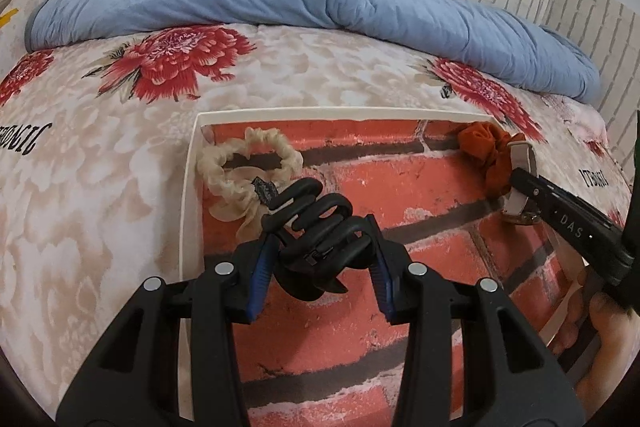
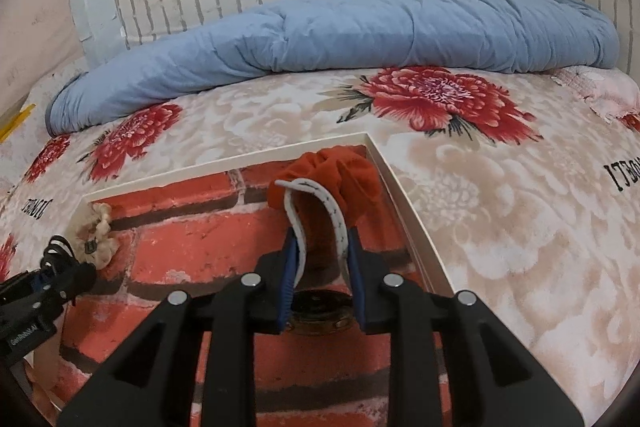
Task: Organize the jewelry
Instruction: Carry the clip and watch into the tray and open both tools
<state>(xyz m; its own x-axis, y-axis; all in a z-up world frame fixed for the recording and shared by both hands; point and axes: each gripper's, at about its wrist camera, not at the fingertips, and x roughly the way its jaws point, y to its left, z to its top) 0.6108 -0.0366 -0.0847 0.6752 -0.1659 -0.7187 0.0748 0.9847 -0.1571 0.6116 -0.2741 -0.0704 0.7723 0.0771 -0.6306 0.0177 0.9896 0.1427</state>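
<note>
The left hand-held gripper [image 1: 320, 259] pinches a black claw hair clip [image 1: 316, 227] above the brick-patterned tray [image 1: 400, 115] on the bed. The right hand-held gripper [image 2: 322, 267] pinches a wristwatch [image 2: 320, 315] by its pale strap, beside an orange scrunchie [image 2: 344, 171]. The clip looks light, stiff and springy, best held across its hinge; the strap is limp.

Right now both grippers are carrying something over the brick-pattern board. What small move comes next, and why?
Probably lower the left gripper and set the black hair claw on bare board beside the cream scrunchie. The right gripper already holds the watch by the orange scrunchie.
</note>
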